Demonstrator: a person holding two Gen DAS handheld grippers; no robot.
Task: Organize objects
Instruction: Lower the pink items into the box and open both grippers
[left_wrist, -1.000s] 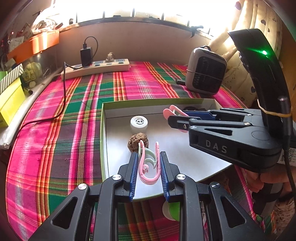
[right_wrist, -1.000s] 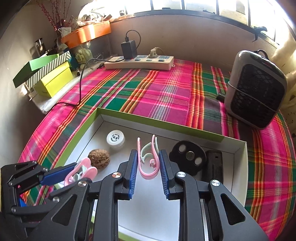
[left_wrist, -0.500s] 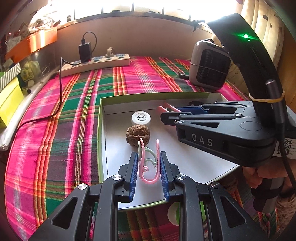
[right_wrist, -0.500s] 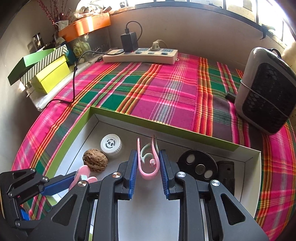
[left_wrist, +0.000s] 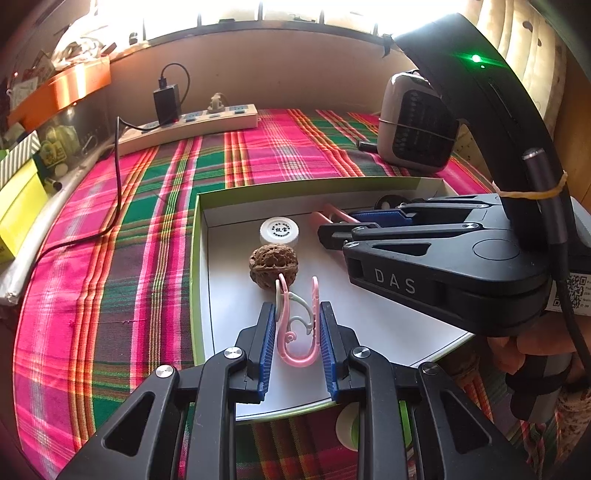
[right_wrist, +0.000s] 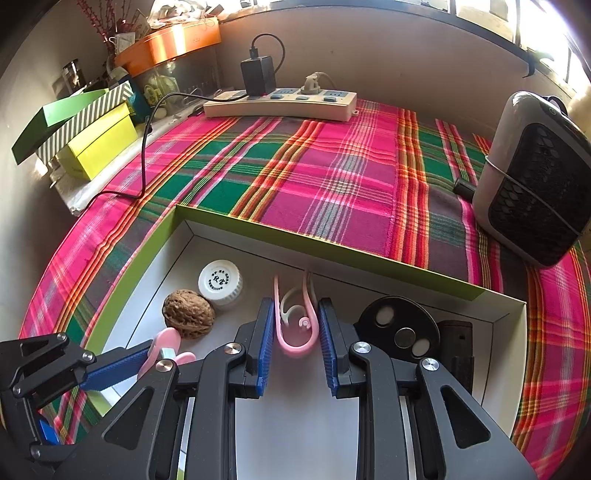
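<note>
Both grippers tilt steeply down over the white tray (right_wrist: 236, 236), which lies on the plaid cloth (right_wrist: 332, 173). The left gripper (left_wrist: 297, 332) pinches a pink clip (left_wrist: 295, 332) between its blue pads; the clip stands tips-up just above the tray floor, near the walnut (left_wrist: 273, 264) at its 12 o'clock. The right gripper (right_wrist: 295, 332) likewise clamps a second pink clip (right_wrist: 295, 325), with the walnut (right_wrist: 188, 314) at its 9 o'clock and the white cap (right_wrist: 220, 282) at 10 o'clock.

The left wrist view shows the right gripper (left_wrist: 334, 221) from the side at 2 o'clock, and fingers of the hand (left_wrist: 532, 347) that carries it. The right wrist view alone gives the black disc (right_wrist: 399, 328) and a dark block (right_wrist: 456, 343) at the tray's 3 o'clock end, and the left gripper (right_wrist: 162, 356) at 8 o'clock. Both views show the power strip (right_wrist: 280, 105) at 12 o'clock and the small heater (right_wrist: 535, 184) at 2 o'clock.
</note>
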